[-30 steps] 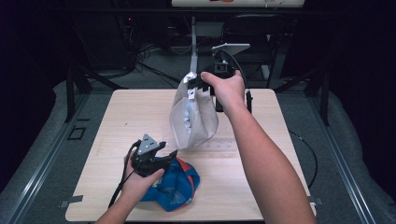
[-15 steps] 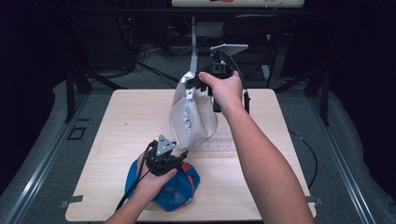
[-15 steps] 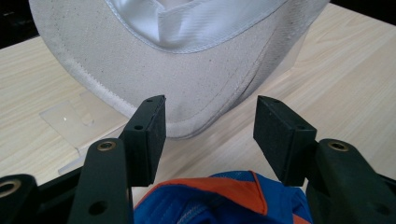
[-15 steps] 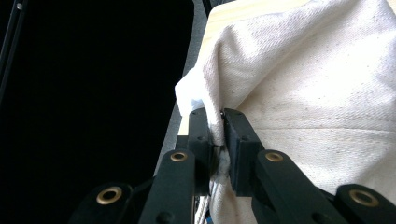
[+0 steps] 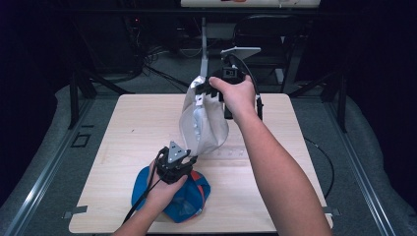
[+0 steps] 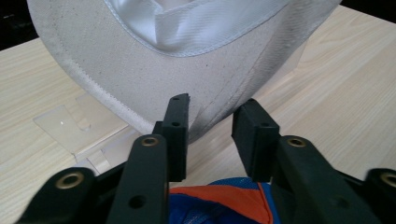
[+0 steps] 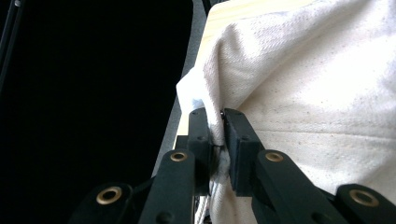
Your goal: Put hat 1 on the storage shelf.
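At the near edge of the pale wooden table (image 5: 123,132), the left gripper (image 5: 189,160) hovers over a blue and orange cap (image 5: 184,199), its jaws having just been closing to a narrow gap, the hem of the cream fabric bag (image 5: 204,123) close before their tips but not pinched. The bag hangs above the table's middle, its lower end just beside a clear plastic stand (image 6: 74,126). Farther right, the right gripper (image 5: 204,91) clamps tight on the bag's upper edge.
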`<state>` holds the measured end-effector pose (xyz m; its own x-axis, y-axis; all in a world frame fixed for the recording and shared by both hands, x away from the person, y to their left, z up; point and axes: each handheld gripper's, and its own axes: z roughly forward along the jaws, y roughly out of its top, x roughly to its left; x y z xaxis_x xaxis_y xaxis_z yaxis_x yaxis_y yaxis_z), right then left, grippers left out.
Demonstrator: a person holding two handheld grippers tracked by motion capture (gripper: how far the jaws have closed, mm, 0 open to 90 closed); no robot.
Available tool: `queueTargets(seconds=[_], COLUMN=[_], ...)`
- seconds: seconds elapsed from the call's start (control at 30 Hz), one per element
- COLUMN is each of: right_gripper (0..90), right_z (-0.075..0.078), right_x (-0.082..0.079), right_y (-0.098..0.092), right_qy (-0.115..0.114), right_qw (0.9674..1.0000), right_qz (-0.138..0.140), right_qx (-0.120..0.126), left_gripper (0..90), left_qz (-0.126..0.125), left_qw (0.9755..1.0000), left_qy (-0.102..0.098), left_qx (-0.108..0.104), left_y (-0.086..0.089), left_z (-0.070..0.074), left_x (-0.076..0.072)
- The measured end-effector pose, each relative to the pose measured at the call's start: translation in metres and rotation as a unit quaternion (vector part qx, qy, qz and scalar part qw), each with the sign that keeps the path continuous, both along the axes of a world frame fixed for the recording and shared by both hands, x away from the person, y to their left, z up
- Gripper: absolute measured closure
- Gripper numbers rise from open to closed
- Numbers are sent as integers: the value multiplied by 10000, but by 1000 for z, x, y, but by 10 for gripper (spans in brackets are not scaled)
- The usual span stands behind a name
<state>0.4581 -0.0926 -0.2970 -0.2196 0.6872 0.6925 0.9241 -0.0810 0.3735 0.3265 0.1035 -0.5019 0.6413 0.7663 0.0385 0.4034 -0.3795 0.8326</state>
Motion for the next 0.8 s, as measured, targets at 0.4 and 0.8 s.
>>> queueTargets(seconds=[0.4, 0.8], right_gripper=[819, 818], right_z=[1, -2], right_x=[0, 2], right_y=[-2, -2], right_qy=[-5, -12], right_qw=[10000, 10000], right_qz=[-42, -48], right_qx=[1, -17], left_gripper=[725, 771], left_qz=[-34, -47], left_qw=[10000, 9995], left_qy=[20, 201], left_qx=[-88, -250], left_y=[17, 32], left_z=[6, 9], left_x=[3, 11])
